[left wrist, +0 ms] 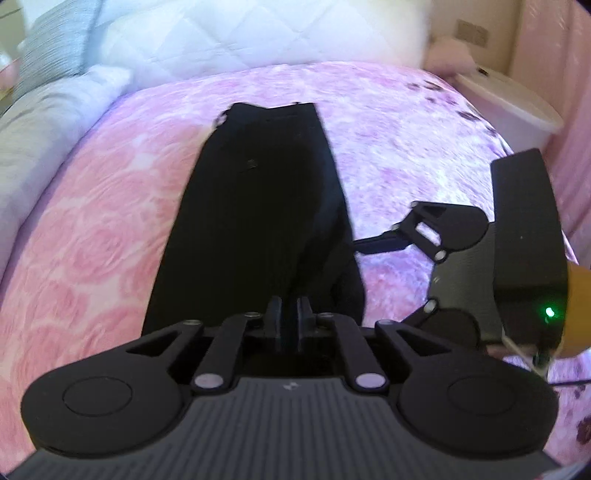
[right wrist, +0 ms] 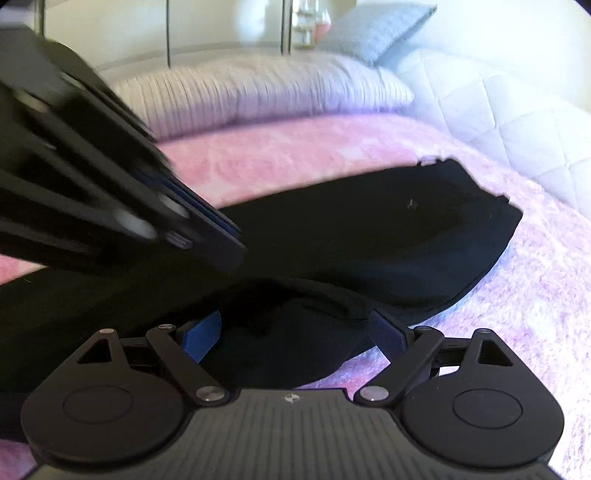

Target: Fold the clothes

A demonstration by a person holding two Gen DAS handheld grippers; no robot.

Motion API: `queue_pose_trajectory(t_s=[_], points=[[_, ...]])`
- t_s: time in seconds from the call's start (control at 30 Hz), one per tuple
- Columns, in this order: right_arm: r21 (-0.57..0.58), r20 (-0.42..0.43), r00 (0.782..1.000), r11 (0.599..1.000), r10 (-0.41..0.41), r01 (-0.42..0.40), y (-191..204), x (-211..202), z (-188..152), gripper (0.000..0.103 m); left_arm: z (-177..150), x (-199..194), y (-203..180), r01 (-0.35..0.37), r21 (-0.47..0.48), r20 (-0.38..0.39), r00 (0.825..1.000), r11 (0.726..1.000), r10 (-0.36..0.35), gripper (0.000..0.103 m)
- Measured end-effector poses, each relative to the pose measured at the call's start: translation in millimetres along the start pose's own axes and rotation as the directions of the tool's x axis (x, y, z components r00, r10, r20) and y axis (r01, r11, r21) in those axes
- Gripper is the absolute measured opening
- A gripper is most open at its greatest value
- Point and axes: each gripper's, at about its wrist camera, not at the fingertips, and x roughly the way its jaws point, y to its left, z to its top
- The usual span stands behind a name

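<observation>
A long black fabric garment (left wrist: pixel 258 206), narrow and dark enough that its folds barely show, lies stretched out on a pink rose-patterned bed cover (left wrist: pixel 92 240). In the left wrist view it runs straight ahead of the left gripper (left wrist: pixel 289 317), from just under the fingertips to a far end with a small pale tag at one corner.

The left gripper has its two black fingers drawn together until only a thin slit remains between them, and the near end of the garment sits right at that slit; the cloth there is black on black, so it appears pinched but the hold itself is hard to make out.

The right gripper (right wrist: pixel 295 332) stands with its blue-padded fingers (right wrist: pixel 201 338) spread wide apart. A rumpled hump of the garment's near edge (right wrist: pixel 295 321) rises between the two pads, and neither pad is pressed onto it. From this gripper the rest of the garment stretches ahead and off to the right.

In the right wrist view the left gripper (right wrist: pixel 214 243) comes in blurred from the upper left, just above the cloth. In the left wrist view the right gripper (left wrist: pixel 373 245) sits to the right, its fingertip at the garment's side edge.

Beyond the garment lie a white quilted pillow (left wrist: pixel 236 37) and a grey textured cushion (right wrist: pixel 376 33).
</observation>
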Motion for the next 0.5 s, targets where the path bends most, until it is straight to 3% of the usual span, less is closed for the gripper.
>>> queue_pose_trajectory(t_s=[0.07, 0.1, 0.13, 0.27, 0.37, 0.4, 0.43, 0.5], points=[[-0.045, -0.016, 1.000, 0.999, -0.019, 0.019, -0.9, -2.0, -5.5, 0.089, -9.7, -5.2, -2.6, -0.005, -0.016, -0.008, 1.000, 1.000, 0.005, 0.019], [-0.073, -0.012, 0.999, 0.997, -0.040, 0.039, -2.5, -8.0, -9.9, 0.089, -15.2, -6.9, -7.5, -0.005, -0.007, -0.013, 1.000, 1.000, 0.005, 0.035], [-0.102, -0.006, 0.998, 0.993, -0.065, 0.064, -4.3, -15.4, -14.8, 0.089, -21.1, -7.4, -15.3, -0.002, 0.009, -0.019, 1.000, 1.000, 0.002, 0.044], [-0.127, -0.029, 0.983, 0.976, -0.180, 0.175, -15.8, -36.5, -31.8, 0.089, -45.9, 3.1, -55.0, 0.016, 0.125, -0.065, 0.998, 0.992, -0.008, 0.058], [-0.049, -0.090, 0.975, 0.979, -0.202, 0.198, -26.2, -43.8, -35.9, 0.090, -64.6, 20.8, -82.5, -0.028, 0.256, -0.091, 0.994, 0.966, 0.053, 0.056], [-0.031, -0.088, 0.979, 0.982, -0.186, 0.184, -25.8, -48.1, -35.7, 0.090, -68.4, 25.5, -86.1, -0.040, 0.276, -0.094, 0.993, 0.960, 0.068, 0.051], [-0.019, -0.081, 0.983, 0.987, -0.163, 0.162, -24.6, -52.7, -35.3, 0.090, -70.3, 28.7, -86.5, -0.048, 0.275, -0.095, 0.993, 0.960, 0.077, 0.033], [-0.033, -0.058, 0.991, 0.993, -0.118, 0.116, -17.3, -57.4, -35.0, 0.090, -67.3, 28.6, -75.4, -0.046, 0.202, -0.093, 0.993, 0.978, 0.066, 0.025]])
